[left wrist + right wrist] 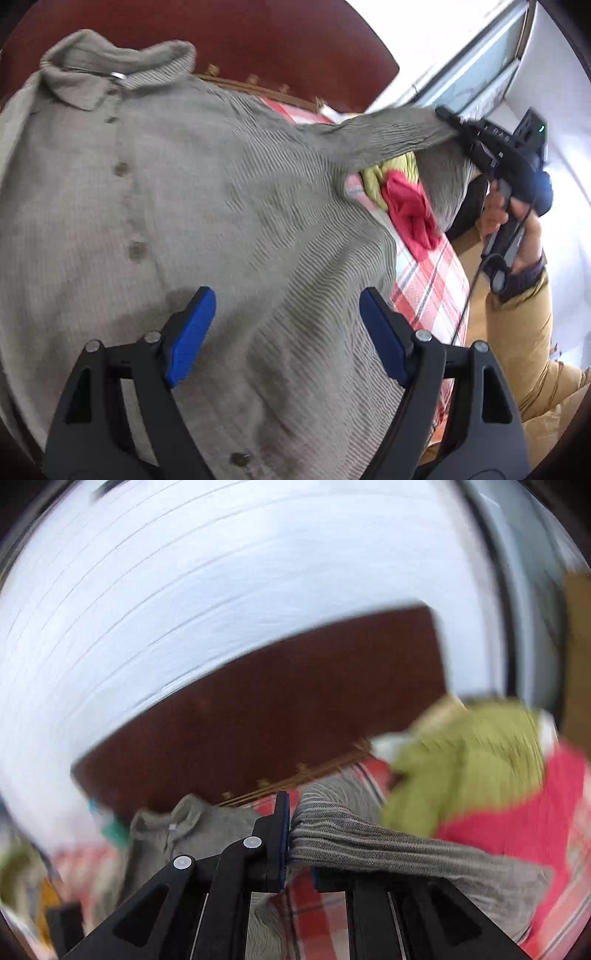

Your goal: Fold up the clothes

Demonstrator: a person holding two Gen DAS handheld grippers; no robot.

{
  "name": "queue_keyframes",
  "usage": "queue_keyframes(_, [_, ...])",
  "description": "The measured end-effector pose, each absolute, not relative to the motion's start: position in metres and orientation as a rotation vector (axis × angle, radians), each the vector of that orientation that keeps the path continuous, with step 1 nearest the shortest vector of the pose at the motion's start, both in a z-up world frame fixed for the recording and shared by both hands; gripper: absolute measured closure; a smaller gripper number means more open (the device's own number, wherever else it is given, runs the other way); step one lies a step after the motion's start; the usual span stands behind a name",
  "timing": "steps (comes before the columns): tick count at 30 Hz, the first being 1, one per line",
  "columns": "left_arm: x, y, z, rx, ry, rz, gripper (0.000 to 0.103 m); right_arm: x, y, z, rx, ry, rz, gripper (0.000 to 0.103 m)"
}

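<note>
Shirt (pixel 229 221) lies flat; right gripper (pixel 291 834) pinches its sleeve (pixel 399 136) at two o'clock; left gripper (pixel 288 317) hangs over it, fingers apart.

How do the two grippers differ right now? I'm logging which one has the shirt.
The right gripper is shut on the grey shirt's sleeve and holds it up; the left gripper is open, holding nothing, above the shirt's front. Both have blue pads.
</note>
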State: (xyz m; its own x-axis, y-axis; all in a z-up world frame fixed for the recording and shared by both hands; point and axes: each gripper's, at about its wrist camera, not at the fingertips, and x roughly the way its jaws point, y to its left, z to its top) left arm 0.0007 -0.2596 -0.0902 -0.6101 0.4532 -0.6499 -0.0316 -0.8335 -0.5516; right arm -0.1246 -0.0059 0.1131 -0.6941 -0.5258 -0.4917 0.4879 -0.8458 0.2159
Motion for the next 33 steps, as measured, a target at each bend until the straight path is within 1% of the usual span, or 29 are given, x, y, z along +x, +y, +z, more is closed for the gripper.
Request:
queue_keyframes(2, [0.008,-0.274,-0.090,-1.182,-0.783,2.505,0.022,-0.109,-0.058,0.130,0.654,0.221,-2.450,0.094])
queue_keyframes(3, [0.012,-0.282,-0.090,-1.166,-0.816,2.508,0.022,-0.097,-0.083,0.129,0.612,0.388,-2.425,0.094])
queue_keyframes(5, [0.020,-0.296,-0.092,-1.146,-0.873,2.517,0.022,-0.068,-0.142,0.110,0.524,0.713,-2.364,0.094])
queue_keyframes(7, [0.029,-0.307,-0.094,-1.145,-0.899,2.531,0.022,-0.034,-0.188,0.076,0.470,0.960,-2.222,0.094])
queue_keyframes(9, [0.036,-0.311,-0.097,-1.162,-0.892,2.546,0.022,-0.011,-0.220,0.039,0.496,1.085,-2.083,0.094])
queue_keyframes(11, [0.044,-0.315,-0.099,-1.179,-0.885,2.560,0.022,-0.005,-0.239,0.002,0.657,1.135,-1.953,0.093])
queue_keyframes(12, [0.047,-0.317,-0.099,-1.180,-0.881,2.565,0.022,-0.001,-0.240,-0.010,0.678,1.181,-1.930,0.091])
queue_keyframes(14, [0.051,-0.318,-0.099,-1.178,-0.876,2.568,0.022,0.005,-0.234,-0.030,0.722,1.256,-1.891,0.070])
queue_keyframes(16, [0.052,-0.320,-0.100,-1.177,-0.882,2.563,0.022,0.008,-0.217,-0.028,0.789,1.170,-1.880,0.061])
queue_keyframes(18, [0.052,-0.321,-0.101,-1.175,-0.889,2.555,0.022,0.008,-0.189,-0.017,0.904,0.959,-1.859,0.058])
queue_keyframes(20, [0.051,-0.322,-0.102,-1.172,-0.891,2.549,0.022,0.003,-0.149,-0.007,1.011,0.710,-1.844,0.042])
queue_keyframes(24, [0.052,-0.322,-0.101,-1.168,-0.884,2.543,0.022,-0.032,-0.069,0.015,1.103,0.226,-1.895,0.041])
queue_keyframes(26, [0.052,-0.321,-0.100,-1.167,-0.881,2.543,0.022,-0.059,-0.038,0.014,1.145,0.006,-1.959,0.036])
queue_keyframes(28, [0.050,-0.319,-0.100,-1.172,-0.881,2.545,0.022,-0.093,-0.019,-0.001,1.234,-0.181,-2.024,0.035])
queue_keyframes(30, [0.050,-0.318,-0.100,-1.181,-0.883,2.545,0.022,-0.120,-0.004,-0.020,1.309,-0.404,-1.975,0.035])
queue_keyframes(31, [0.050,-0.318,-0.100,-1.187,-0.884,2.546,0.022,-0.130,0.001,-0.031,1.339,-0.499,-1.923,0.035])
queue_keyframes(33, [0.050,-0.317,-0.101,-1.199,-0.887,2.546,0.022,-0.145,-0.004,-0.048,1.360,-0.561,-1.893,0.035])
